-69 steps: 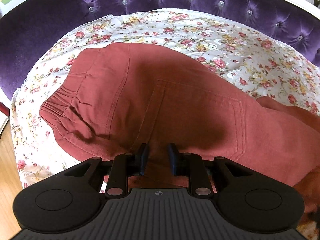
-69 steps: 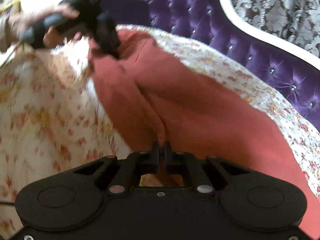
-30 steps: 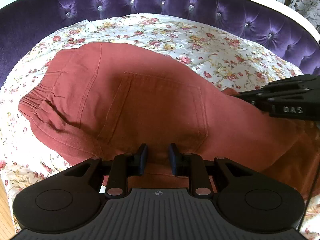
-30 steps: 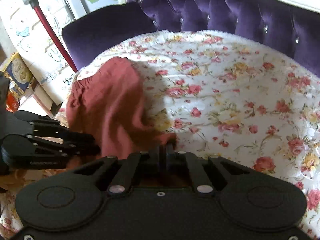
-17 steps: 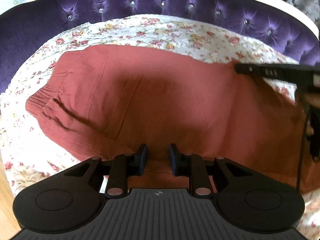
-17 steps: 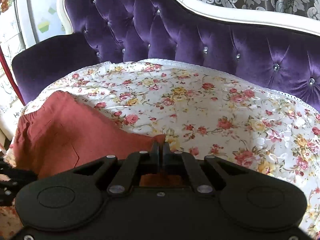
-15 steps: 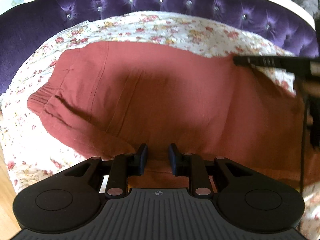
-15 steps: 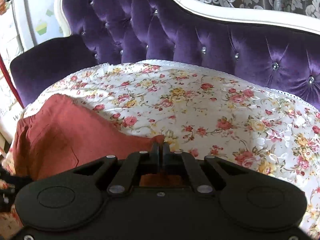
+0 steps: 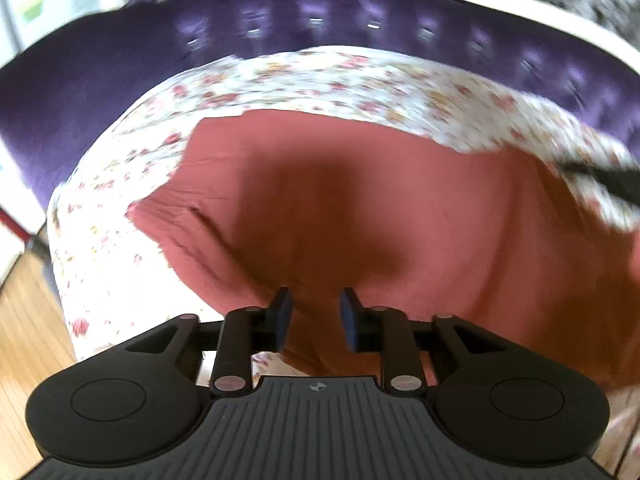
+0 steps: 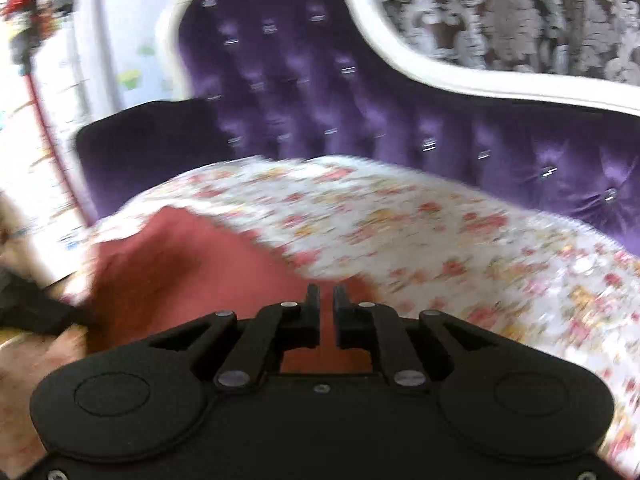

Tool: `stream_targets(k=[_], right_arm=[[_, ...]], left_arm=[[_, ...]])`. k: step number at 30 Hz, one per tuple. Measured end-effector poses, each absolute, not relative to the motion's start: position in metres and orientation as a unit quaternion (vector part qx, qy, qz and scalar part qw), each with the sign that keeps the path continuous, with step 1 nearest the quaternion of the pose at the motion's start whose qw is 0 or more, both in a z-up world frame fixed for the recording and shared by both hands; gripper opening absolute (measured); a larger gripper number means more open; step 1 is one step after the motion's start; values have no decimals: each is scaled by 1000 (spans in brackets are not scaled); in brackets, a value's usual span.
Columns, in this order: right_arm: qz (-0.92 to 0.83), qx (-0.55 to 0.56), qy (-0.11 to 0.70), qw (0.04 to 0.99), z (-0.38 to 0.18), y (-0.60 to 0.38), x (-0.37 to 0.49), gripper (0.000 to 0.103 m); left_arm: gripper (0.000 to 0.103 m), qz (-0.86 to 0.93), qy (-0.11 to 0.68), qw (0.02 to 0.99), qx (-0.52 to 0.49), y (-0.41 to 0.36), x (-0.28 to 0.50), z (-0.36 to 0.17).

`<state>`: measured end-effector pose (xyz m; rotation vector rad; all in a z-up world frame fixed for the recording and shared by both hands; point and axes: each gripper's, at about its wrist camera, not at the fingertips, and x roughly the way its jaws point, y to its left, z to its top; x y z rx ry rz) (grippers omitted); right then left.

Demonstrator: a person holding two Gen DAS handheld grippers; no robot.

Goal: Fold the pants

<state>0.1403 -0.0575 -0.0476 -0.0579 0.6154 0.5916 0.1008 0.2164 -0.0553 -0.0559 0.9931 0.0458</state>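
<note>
Since half a second back both views have gone blurred and my left tongs (image 9: 315, 310) show a wider gap; their jaws are opening, with the pants (image 9: 400, 216) passing between the blue pads (image 9: 282, 312), though I cannot tell whether the pads press the cloth; the near hem is hidden under the tongs' body; at the right edge of that view a dark bar cuts in, too smeared to name; the pants lie spread across the floral cover (image 9: 320, 80) on the purple sofa (image 9: 80, 80), rust red, one crease at the left end, a soft shadow in the middle; my right tongs (image 10: 326, 300) are also opening, a narrow slit between the jaws with red cloth seen behind it; grip unclear.
</note>
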Motion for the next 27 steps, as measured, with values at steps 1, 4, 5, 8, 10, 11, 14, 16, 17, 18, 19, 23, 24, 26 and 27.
stream_targets(k=[1, 4, 5, 8, 10, 11, 14, 16, 17, 18, 19, 23, 24, 26, 27], right_arm=[[304, -33, 301, 903, -47, -55, 128, 18], [347, -54, 308, 884, -51, -42, 95, 35], [363, -62, 306, 878, -53, -36, 84, 45], [400, -88, 297, 863, -61, -17, 58, 50], [416, -110, 294, 853, -67, -3, 48, 50], [419, -119, 294, 851, -71, 1, 45, 50], [422, -146, 299, 843, -81, 14, 41, 50], [418, -159, 299, 843, -87, 17, 41, 50], [417, -164, 301, 842, -88, 19, 43, 50], [417, -169, 302, 841, -89, 20, 44, 50], [416, -173, 301, 840, -90, 21, 44, 50], [415, -185, 305, 837, -91, 20, 41, 46], [415, -185, 307, 836, -91, 20, 42, 37], [419, -177, 313, 834, -89, 18, 43, 8], [417, -174, 314, 835, -87, 16, 44, 8]], left_arm=[[31, 26, 480, 876, -46, 225, 104, -55], [31, 36, 490, 866, -91, 248, 112, -58], [32, 41, 491, 865, -98, 255, 113, -58], [37, 63, 493, 860, -114, 274, 118, -60], [43, 70, 493, 857, -133, 287, 118, -61], [46, 73, 492, 855, -146, 294, 120, -62], [49, 75, 497, 843, -193, 315, 126, -69], [49, 75, 501, 834, -218, 324, 132, -75], [49, 76, 503, 831, -224, 327, 133, -78], [49, 74, 502, 831, -229, 328, 135, -80], [49, 72, 499, 832, -230, 329, 136, -81], [46, 83, 498, 837, -212, 327, 148, -83], [41, 84, 493, 840, -211, 326, 150, -82], [22, 86, 483, 847, -205, 323, 149, -75], [19, 87, 477, 852, -198, 321, 151, -71]])
